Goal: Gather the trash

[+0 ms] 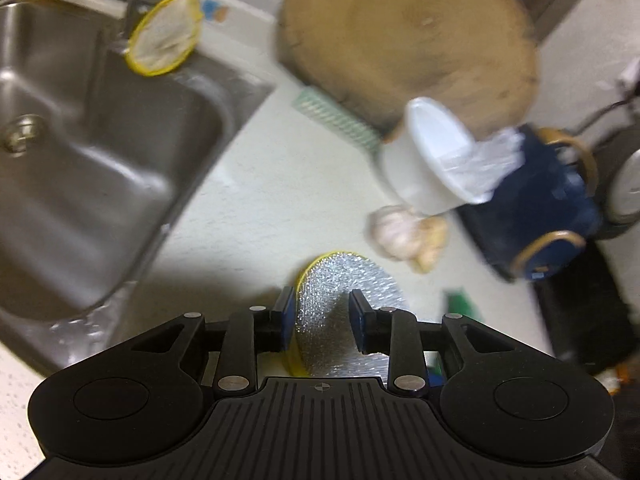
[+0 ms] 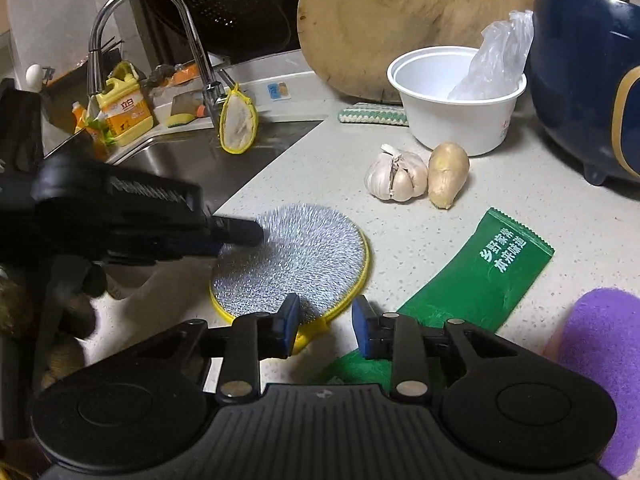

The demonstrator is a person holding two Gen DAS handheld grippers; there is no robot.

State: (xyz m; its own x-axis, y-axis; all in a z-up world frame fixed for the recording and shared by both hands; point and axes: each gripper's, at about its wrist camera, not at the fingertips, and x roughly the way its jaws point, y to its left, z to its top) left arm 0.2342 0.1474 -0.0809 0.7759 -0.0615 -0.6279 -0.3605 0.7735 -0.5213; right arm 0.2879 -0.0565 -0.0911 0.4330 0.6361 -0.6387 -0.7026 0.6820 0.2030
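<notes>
A green snack wrapper (image 2: 480, 280) lies flat on the counter, and its near end runs under my right gripper's (image 2: 326, 330) right finger. The right jaws stand apart over the yellow rim of a silver scrub pad (image 2: 296, 256), pressing on nothing. My left gripper (image 2: 244, 236) reaches in from the left, tips at the pad's far left edge. In the blurred left wrist view the left gripper (image 1: 322, 318) is open with the scrub pad (image 1: 344, 292) showing between its fingers. A white disposable bowl (image 2: 452, 120) holds a crumpled clear plastic bag (image 2: 496, 64).
A garlic bulb (image 2: 396, 178) and a ginger piece (image 2: 446, 174) lie before the bowl. A dark blue basket (image 2: 580, 80) stands at the right, and a round wooden board (image 2: 400, 20) leans behind. The steel sink (image 2: 200, 160) with its tap lies left. A purple fuzzy sleeve (image 2: 600, 360) shows lower right.
</notes>
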